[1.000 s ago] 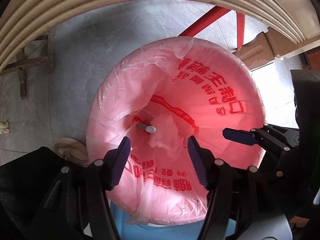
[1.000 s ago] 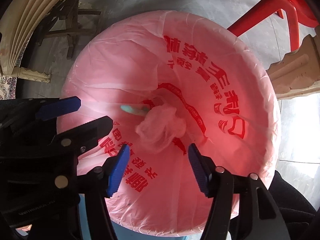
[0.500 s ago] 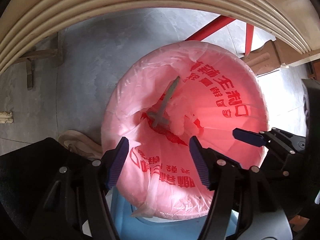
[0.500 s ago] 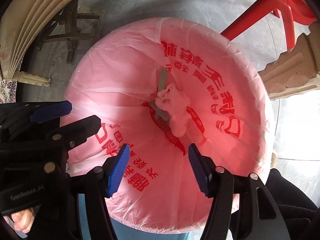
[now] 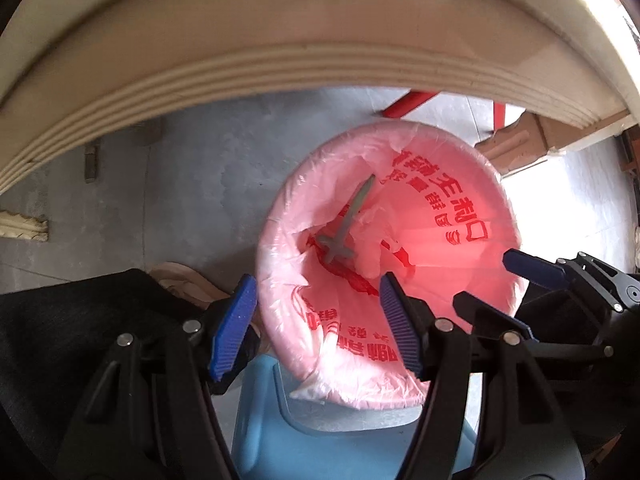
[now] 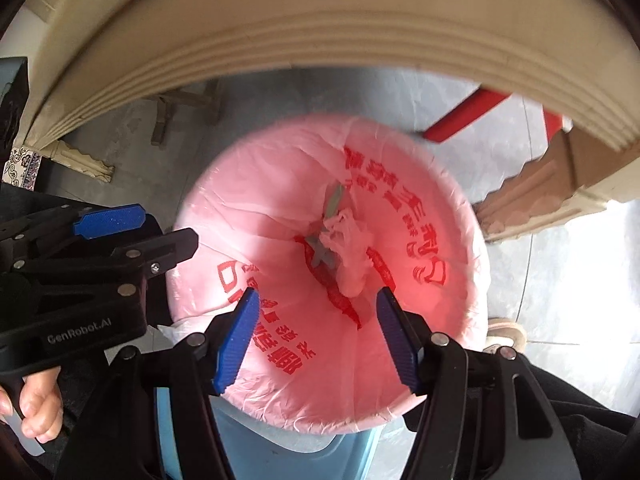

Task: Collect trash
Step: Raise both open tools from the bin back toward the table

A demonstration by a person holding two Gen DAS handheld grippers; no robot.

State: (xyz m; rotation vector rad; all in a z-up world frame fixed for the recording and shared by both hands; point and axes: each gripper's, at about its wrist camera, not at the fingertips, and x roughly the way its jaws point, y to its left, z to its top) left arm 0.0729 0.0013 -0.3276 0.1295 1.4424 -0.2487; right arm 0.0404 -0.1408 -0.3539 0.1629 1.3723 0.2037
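Both grippers hover over the pink-lined bin, left gripper and right gripper each with jaws spread wide and nothing between them. Down in the bag lie a grey sword-shaped piece and, touching it, a crumpled wad.

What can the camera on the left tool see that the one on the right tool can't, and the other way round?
Only the left wrist view shows the right gripper, at its right edge.

Only the right wrist view shows the left gripper, a hand gripping its handle, and a patterned tile at far left.

Both show the pink bag lining the blue bin, with a grey tool and crumpled tissue inside, red chair legs, and open, empty jaws.
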